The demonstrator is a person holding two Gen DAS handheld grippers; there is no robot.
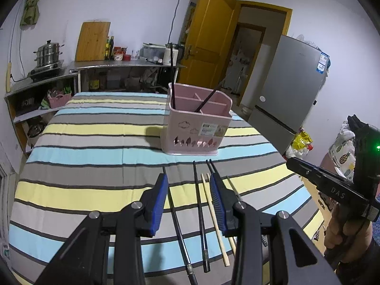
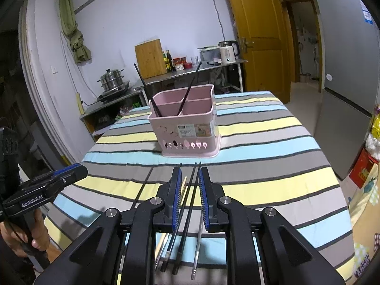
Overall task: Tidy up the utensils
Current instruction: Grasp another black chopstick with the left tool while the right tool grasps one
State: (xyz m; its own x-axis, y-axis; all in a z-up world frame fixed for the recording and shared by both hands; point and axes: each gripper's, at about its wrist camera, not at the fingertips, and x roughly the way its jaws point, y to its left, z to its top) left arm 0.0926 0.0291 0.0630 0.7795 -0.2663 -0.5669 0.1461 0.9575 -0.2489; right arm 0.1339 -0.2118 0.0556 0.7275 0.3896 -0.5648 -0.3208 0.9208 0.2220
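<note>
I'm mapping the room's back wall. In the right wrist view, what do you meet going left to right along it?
Green cloth → steamer pot → wooden cutting board → oil bottles → white kettle → yellow door → grey fridge.

Pink divided basket (image 2: 187, 128) stands upright on the striped cloth, two black chopsticks (image 2: 188, 90) leaning inside; more chopsticks (image 1: 201, 213) lie loose before it

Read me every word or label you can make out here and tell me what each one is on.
"BASKET": sticker on the pink utensil holder; its smaller print is too small to read.
"GenRoboLAI", as far as it reads: side of the left gripper.
"DAS": side of the right gripper.
Blue and white stickers on the fridge: too blurred to read.
Bottles and jars on the counter: labels too small.
</note>
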